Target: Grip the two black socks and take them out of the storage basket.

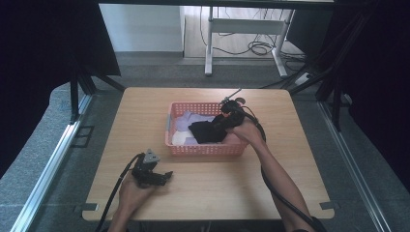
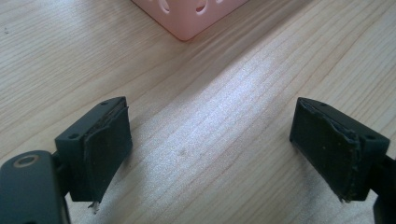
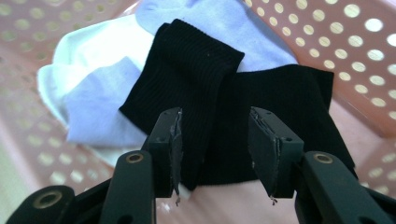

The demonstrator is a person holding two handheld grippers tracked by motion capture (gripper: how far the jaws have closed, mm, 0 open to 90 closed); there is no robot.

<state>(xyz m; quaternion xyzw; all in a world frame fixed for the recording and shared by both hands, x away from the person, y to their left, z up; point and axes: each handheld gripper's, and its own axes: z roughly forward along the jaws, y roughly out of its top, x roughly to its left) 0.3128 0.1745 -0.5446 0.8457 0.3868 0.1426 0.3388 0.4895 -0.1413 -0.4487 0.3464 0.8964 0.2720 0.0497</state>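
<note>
White and lilac socks [image 3: 100,88] lie behind the black sock [image 3: 201,84] in the pink basket [image 3: 355,56]. The right claw [image 3: 215,144], half spread, straddles the black sock without pinching.

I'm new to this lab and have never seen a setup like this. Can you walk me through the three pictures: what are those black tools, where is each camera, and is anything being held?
A person sits at a wooden table holding a hand-held two-jaw gripper in each hand. The high view looks down from above. The other two pictures come from cameras riding on the grippers.

The left gripper rests low over bare wood, jaws wide open, a corner of the pink basket ahead.

The right gripper reaches into that basket, jaws partly apart around a black sock lying on white and lilac socks. The pads do not yet press on it, so nothing is held.
</note>
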